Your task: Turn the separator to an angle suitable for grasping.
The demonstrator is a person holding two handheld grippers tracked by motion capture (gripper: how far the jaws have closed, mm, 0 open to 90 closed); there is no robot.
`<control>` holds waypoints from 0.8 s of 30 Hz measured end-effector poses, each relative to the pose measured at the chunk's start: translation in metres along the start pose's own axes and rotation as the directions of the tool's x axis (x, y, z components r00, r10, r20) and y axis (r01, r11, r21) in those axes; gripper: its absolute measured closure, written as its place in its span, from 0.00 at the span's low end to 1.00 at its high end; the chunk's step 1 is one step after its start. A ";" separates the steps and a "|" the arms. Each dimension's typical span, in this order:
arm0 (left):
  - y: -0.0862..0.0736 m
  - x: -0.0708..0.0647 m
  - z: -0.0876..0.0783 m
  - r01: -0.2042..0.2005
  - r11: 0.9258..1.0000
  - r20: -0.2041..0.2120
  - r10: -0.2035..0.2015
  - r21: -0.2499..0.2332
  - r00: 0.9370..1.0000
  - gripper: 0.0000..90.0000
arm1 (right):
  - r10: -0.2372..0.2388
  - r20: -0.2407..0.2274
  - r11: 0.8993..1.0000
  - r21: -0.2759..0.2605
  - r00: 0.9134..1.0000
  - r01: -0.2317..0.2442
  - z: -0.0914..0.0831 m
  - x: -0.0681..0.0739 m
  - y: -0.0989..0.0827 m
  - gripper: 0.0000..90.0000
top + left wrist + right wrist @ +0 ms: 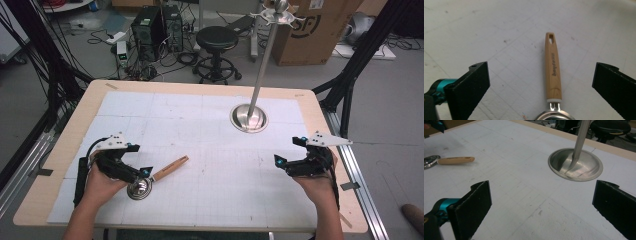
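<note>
The ladle (150, 181) lies on the surface, well left of the metal stand (249, 118). The left hand-held gripper (541, 85) hovers spread over its wooden handle (553, 68). The right hand-held gripper (541, 205), spread and empty, sits near the stand; nothing lies between them.

A robotics lab or test room: a wooden table (60, 150) covered with a white gridded mat (210, 150) stands on a grey floor among black frame posts (360, 55), bundled cables (30, 55), computer towers (157, 30), a black stool (217, 42) and a cardboard box (315, 30).
</note>
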State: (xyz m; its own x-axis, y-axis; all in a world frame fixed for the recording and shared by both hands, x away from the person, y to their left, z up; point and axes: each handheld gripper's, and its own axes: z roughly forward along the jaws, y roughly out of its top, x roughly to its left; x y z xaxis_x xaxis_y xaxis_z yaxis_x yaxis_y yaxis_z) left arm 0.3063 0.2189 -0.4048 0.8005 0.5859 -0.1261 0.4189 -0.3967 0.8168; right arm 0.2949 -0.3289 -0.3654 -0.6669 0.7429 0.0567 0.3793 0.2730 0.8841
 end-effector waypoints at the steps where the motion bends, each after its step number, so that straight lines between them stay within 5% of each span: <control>1: 0.000 -0.002 0.004 -0.007 1.000 -0.001 0.007 0.021 1.000 0.02 | -0.002 0.000 1.000 -0.001 1.000 0.002 0.000 0.000 0.000 0.01; 5: -0.001 -0.006 0.016 -0.021 0.997 0.007 0.021 0.074 1.000 0.02 | -0.004 -0.002 1.000 0.001 1.000 0.004 0.001 0.000 0.000 0.01; 9: -0.003 -0.008 0.026 -0.039 0.992 0.046 0.034 0.118 0.998 0.16 | -0.007 -0.002 1.000 0.007 1.000 0.007 0.002 0.000 -0.001 0.01; 13: -0.004 -0.011 0.032 -0.049 0.986 0.034 0.044 0.160 0.998 0.19 | -0.006 -0.006 1.000 0.005 1.000 0.006 0.002 0.000 -0.001 0.01; 14: -0.005 -0.011 0.034 -0.054 0.980 0.044 0.047 0.192 0.998 0.23 | -0.006 -0.006 1.000 0.004 1.000 0.006 0.002 0.000 -0.001 0.01; 24: -0.006 -0.012 0.037 -0.047 0.963 0.050 0.035 0.265 0.998 0.52 | -0.002 -0.012 1.000 0.009 1.000 0.002 0.003 0.000 -0.001 0.01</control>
State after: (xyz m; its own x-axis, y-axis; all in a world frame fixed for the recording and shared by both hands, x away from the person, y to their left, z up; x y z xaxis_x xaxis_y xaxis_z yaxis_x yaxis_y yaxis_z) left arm 0.3100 0.1882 -0.4284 0.8351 0.5356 -0.1252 0.4793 -0.5969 0.6434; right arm 0.2966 -0.3274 -0.3673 -0.6753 0.7350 0.0605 0.3839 0.2803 0.8798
